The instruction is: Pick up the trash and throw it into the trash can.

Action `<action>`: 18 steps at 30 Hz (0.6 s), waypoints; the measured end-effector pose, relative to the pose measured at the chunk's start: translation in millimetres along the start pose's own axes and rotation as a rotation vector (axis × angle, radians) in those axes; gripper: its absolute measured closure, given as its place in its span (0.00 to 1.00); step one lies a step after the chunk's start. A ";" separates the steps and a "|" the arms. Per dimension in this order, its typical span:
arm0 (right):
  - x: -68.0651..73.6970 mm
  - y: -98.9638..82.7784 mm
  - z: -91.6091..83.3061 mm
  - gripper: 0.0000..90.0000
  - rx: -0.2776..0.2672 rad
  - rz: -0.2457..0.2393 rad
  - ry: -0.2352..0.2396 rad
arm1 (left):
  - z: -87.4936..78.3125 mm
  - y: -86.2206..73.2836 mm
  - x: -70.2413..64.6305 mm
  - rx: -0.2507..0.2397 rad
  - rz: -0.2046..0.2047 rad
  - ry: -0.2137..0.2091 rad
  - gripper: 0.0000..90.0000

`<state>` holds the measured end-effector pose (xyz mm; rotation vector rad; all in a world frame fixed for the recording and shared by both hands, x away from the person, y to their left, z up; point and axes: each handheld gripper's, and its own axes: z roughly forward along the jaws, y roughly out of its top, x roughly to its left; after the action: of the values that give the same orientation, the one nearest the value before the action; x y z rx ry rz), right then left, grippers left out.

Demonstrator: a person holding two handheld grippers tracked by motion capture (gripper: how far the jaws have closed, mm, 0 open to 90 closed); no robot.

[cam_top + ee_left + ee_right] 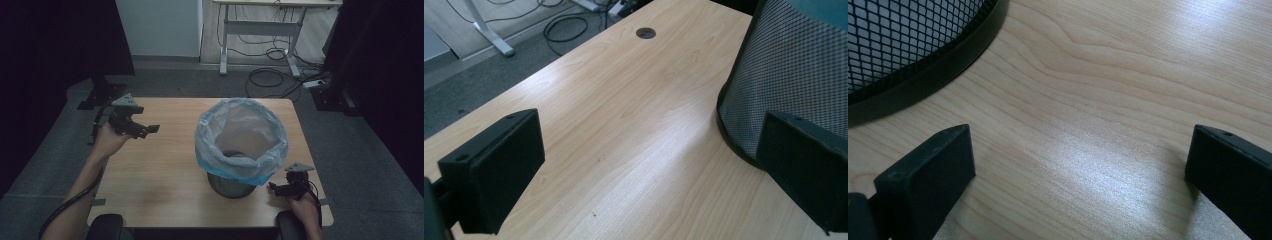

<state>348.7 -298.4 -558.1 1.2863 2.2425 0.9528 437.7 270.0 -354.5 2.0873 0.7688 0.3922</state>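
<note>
Blue liner point(242, 145) overhead, mesh bin point(903, 45) base close-up

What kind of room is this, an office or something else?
Probably an office-like workroom or lab: a wooden table holding a mesh bin with a blue bag, grey carpet, another desk behind, loose cables on the floor.

Bare forearms, no sleeves. Left matte-black two-jaw gripper point(141, 131): blocky rectangular jaws, a small screw hole in each, grey three-cornered plate on top, thick black cable trailing along the forearm. Right matte-black two-jaw gripper point(278, 188): same build, same grey plate, thinner looping black cable.
</note>
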 end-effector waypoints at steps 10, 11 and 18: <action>0.1 0.0 0.0 0.00 0.000 0.001 -0.001 | 8.8 -34.5 7.3 -0.010 -0.031 0.015 0.00; 0.2 0.1 0.0 0.00 0.000 0.001 -0.001 | 11.6 -42.4 8.2 -0.009 -0.039 0.019 0.00; 0.3 0.1 0.1 0.00 0.000 0.002 -0.002 | 20.0 -66.8 10.1 -0.014 -0.072 0.024 0.00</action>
<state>348.7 -298.1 -558.1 1.2888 2.2401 0.9517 430.5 294.0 -420.3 2.0386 0.8505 0.3824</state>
